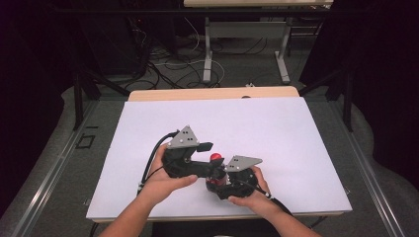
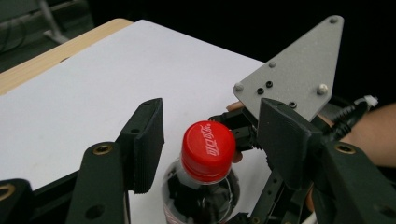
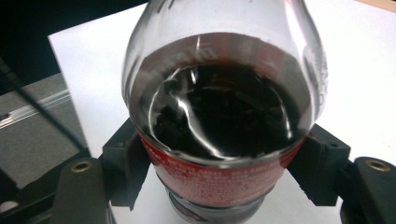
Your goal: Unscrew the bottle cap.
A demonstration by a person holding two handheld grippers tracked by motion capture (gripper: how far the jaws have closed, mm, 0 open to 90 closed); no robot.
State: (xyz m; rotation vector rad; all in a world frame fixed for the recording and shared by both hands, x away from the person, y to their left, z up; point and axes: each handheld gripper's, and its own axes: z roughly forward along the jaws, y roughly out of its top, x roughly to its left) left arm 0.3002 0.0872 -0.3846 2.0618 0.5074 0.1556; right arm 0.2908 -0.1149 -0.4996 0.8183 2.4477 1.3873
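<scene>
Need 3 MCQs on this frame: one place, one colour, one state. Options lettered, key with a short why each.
1. Where do the left hand-held gripper's jaws stand?
A. Either side of the bottle's cap
B. Flat on the wooden table edge
C. Around the bottle's base

2. What colour is the cap?
A. Blue
B. Red
C. White

3. What is the right hand-held gripper doing to the bottle?
A. Hanging open far from it
B. Lying on top of its cap
C. Clamping its labelled body

Key:
1 A: the left gripper view shows a black jaw on each side of the cap, with a gap to the cap on both.
2 B: the cap is red with white lettering.
3 C: the right gripper view shows both jaws pressed against the red label, with dark liquid above.
</scene>
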